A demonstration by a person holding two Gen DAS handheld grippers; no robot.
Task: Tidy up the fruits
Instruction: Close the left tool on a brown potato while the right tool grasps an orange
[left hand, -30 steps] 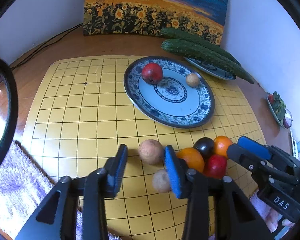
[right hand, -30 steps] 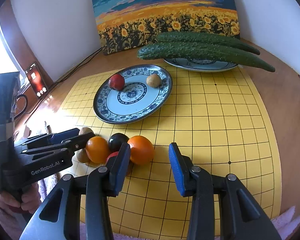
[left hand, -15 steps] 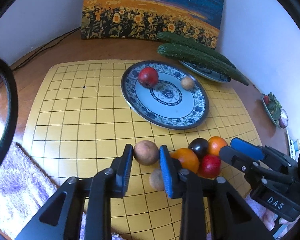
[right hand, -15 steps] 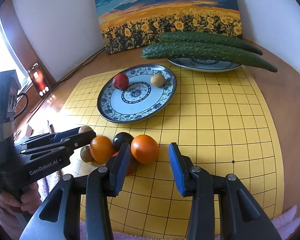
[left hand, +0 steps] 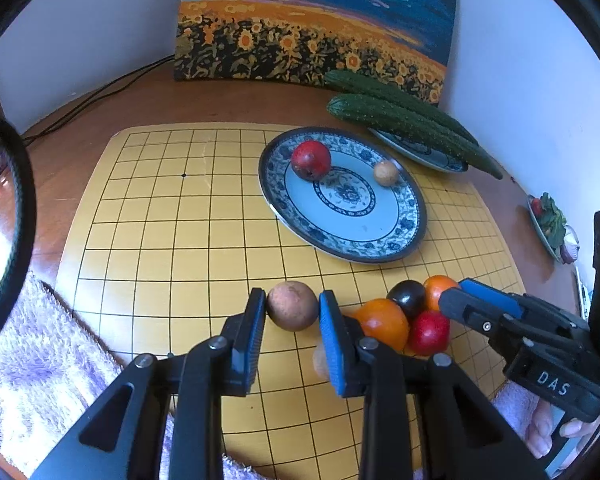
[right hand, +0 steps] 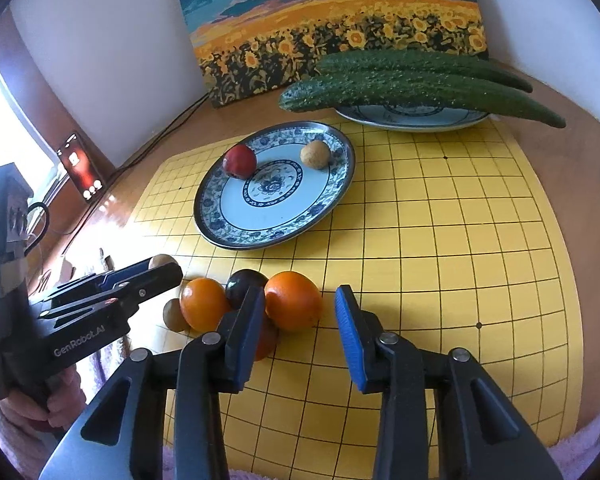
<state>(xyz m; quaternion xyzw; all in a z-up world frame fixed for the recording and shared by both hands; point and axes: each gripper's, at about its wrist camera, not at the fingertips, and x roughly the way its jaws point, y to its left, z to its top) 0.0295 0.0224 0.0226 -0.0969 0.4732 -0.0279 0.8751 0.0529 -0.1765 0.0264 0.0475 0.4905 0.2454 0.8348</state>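
Two hand-held grippers over yellow grid mat (left hand: 148, 240) on desk (left hand: 100, 120). Left hand-held gripper (left hand: 293, 320) clamped on brown round fruit (left hand: 292, 305), which rests on mat. Right hand-held gripper (right hand: 300, 312) has just been closing; orange (right hand: 294, 300) sits between its pads, far pad not touching. Patterned plate (right hand: 220, 216) beyond holds red fruit (right hand: 240, 161) and small tan fruit (right hand: 315, 154).

Two downward wrist views, shared plate (left hand: 342, 216)
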